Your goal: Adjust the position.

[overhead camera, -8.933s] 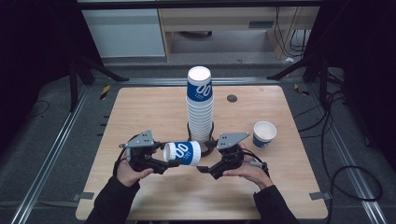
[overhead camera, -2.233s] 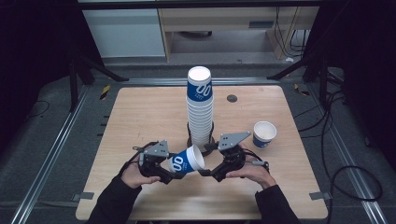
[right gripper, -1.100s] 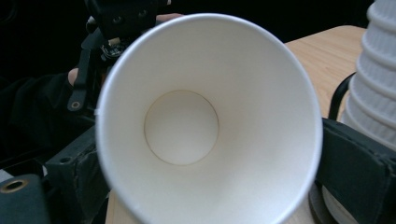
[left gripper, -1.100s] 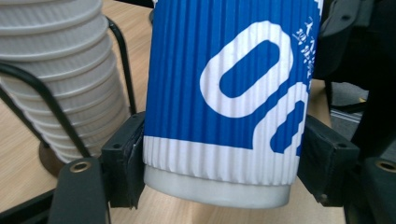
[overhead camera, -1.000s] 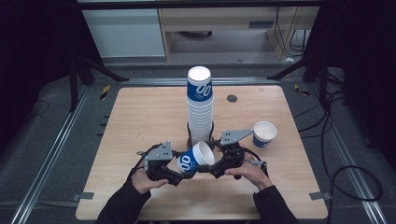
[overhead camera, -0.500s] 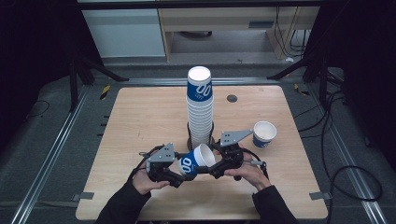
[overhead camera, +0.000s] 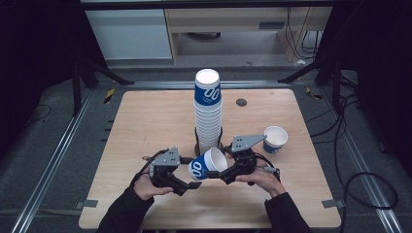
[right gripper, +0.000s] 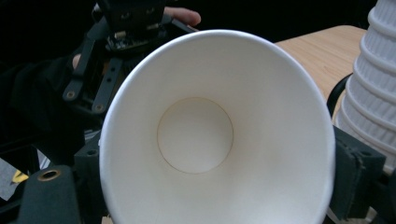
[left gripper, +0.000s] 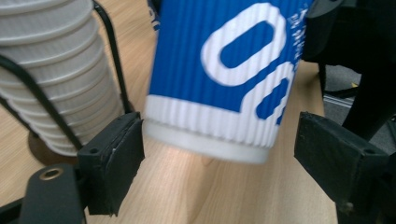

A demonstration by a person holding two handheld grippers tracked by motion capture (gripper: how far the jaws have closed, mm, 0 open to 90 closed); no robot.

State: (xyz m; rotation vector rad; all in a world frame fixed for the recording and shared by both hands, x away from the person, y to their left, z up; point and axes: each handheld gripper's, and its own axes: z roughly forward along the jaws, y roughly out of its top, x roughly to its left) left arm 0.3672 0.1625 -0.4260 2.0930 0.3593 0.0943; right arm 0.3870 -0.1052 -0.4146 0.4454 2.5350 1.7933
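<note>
Blue paper cup (overhead camera: 206,165), lower centre of the high view: light, crushable; grip gently near rim. Right gripper (overhead camera: 232,173) has just closed on its rim; left gripper (overhead camera: 187,183) has just opened, jaws clear of the base.

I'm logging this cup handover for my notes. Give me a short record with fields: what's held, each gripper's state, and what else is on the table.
held item: blue paper cup, lying on its side above the table, mouth toward the right gripper
right gripper: jaws have just been closing, pads on the cup's rim end
left gripper: jaws have just been opening, pads clear of the cup's base
cup stack: tall, upside down, in a black wire holder
single cup: upright, right of the stack
</note>
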